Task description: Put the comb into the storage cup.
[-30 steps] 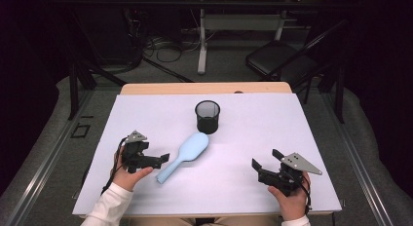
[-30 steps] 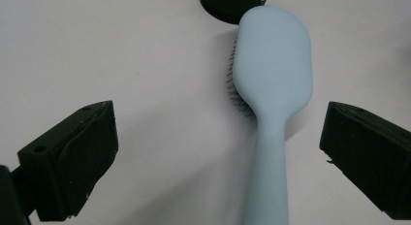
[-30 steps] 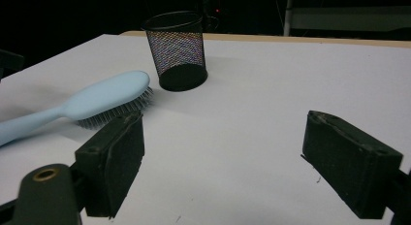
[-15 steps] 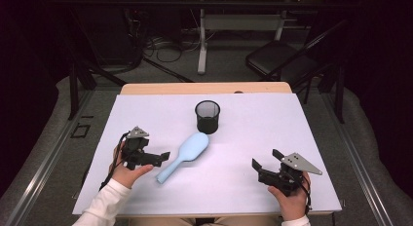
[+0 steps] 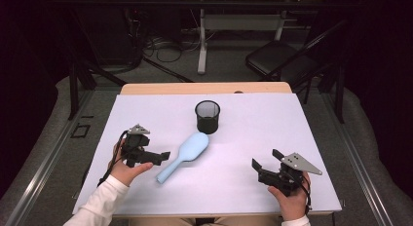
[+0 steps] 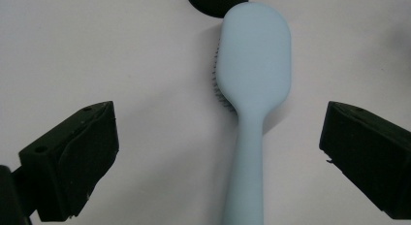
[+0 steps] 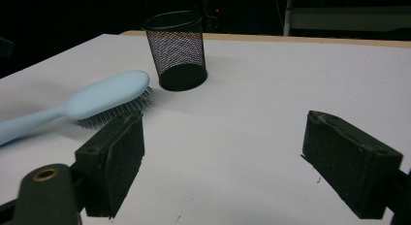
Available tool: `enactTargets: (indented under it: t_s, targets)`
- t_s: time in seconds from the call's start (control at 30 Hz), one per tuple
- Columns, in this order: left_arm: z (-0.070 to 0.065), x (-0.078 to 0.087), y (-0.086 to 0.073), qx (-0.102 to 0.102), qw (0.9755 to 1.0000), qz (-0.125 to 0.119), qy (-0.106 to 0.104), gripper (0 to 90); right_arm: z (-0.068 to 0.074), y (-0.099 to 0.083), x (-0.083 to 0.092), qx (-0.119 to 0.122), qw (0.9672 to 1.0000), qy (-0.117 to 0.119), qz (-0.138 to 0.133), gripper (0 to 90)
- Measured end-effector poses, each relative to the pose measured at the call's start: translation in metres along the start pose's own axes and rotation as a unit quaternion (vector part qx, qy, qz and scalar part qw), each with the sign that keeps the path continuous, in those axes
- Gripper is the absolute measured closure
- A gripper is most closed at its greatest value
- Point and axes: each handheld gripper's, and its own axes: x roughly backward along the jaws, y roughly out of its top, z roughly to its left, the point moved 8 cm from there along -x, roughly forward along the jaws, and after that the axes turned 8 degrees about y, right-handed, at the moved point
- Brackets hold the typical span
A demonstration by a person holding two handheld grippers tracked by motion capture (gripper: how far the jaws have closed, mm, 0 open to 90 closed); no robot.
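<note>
Left tongs point(image 5: 163, 157) edged closer, open astride hairbrush point(image 5: 184, 156) handle.

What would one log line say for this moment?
left gripper: open, astride hairbrush handle | right gripper: open, empty | mesh cup: upright

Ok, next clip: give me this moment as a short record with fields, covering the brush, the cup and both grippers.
surface: white table top
hairbrush: light blue, lying bristles down, handle toward the person's left side
mesh cup: black, upright, just beyond the brush head
left gripper: jaws open, lined up on either side of the brush handle, not touching it
right gripper: jaws open, nothing between them, apart from the brush
brush and cup: close together, contact cannot be told
</note>
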Motion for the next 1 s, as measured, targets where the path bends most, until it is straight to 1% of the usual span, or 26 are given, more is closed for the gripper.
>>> enactTargets:
  t_s: [0.13, 0.33, 0.37, 0.5, 0.67, 0.7, 0.8, 1.0]
  targets:
    - [-0.001, 0.000, 0.002, -0.007, 1.0000, 0.007, 0.000, 0.8, 0.000, 0.000, 0.000, -0.001, 1.0000, 0.001, 0.000, 14.6]
    - [-0.007, -0.001, 0.005, -0.018, 0.9997, 0.018, -0.003, 0.9, 0.000, 0.000, 0.000, -0.001, 1.0000, -0.001, -0.001, 14.4]
    - [-0.009, -0.002, 0.005, -0.022, 0.9995, 0.023, -0.003, 0.9, 0.000, 0.000, 0.001, 0.001, 1.0000, -0.003, 0.003, 14.0]
    - [-0.012, -0.005, 0.005, -0.028, 0.9992, 0.029, -0.005, 1.6, 0.001, 0.001, 0.001, 0.000, 1.0000, -0.003, 0.003, 11.5]
    - [-0.015, -0.008, 0.006, -0.030, 0.9989, 0.035, -0.008, 2.0, 0.003, 0.001, 0.000, 0.003, 0.9999, -0.002, 0.009, 11.2]
    - [-0.016, -0.009, 0.005, -0.034, 0.9986, 0.039, -0.008, 2.1, 0.004, 0.001, -0.001, 0.007, 0.9999, -0.001, 0.010, 11.2]
    - [-0.017, -0.010, 0.006, -0.032, 0.9985, 0.043, -0.008, 2.3, 0.006, 0.002, -0.001, 0.010, 0.9999, 0.001, 0.010, 11.2]
    - [-0.018, -0.012, 0.007, -0.034, 0.9980, 0.051, -0.013, 2.3, 0.006, 0.003, 0.000, 0.008, 0.9999, 0.002, 0.009, 10.5]
